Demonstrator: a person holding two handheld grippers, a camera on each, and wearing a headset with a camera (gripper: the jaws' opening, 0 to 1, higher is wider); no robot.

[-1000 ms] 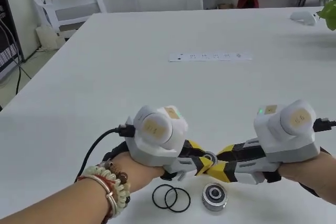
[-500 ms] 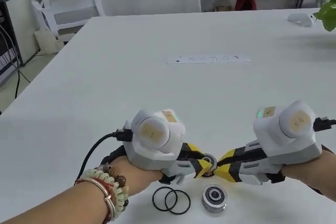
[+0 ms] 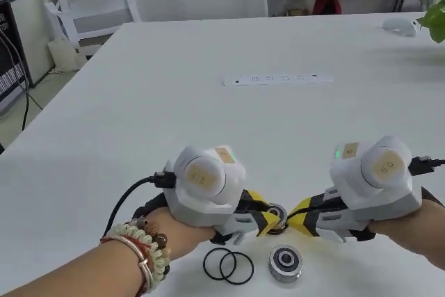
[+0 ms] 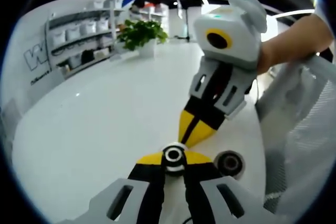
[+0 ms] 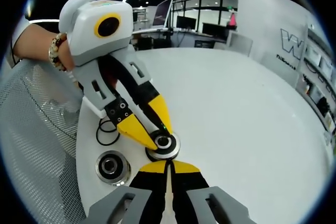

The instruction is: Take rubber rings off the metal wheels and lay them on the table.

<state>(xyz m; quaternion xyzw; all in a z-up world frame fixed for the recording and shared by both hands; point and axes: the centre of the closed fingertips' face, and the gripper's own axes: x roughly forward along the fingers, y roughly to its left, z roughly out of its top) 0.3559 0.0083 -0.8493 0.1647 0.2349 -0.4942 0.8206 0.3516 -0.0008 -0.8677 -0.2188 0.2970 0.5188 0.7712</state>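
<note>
Head view: metal wheel point(image 3: 277, 211) in the clamped left tongs point(image 3: 272, 222), closed right tongs point(image 3: 290, 220) at its rim.

The left gripper point(image 3: 268, 219) and the right gripper point(image 3: 297, 220) are made alike: a white and grey housing, from which black fingers point(image 4: 152, 195) with yellow points are extended. A small green light point(image 3: 235, 154) is seen on top of each housing. A black cable point(image 3: 128, 196) is plugged into the rear of the left one, and small screws point(image 5: 122, 109) are set in its black plate. Bracelets point(image 3: 149, 252) of pale and brown beads are worn on the left wrist.
</note>
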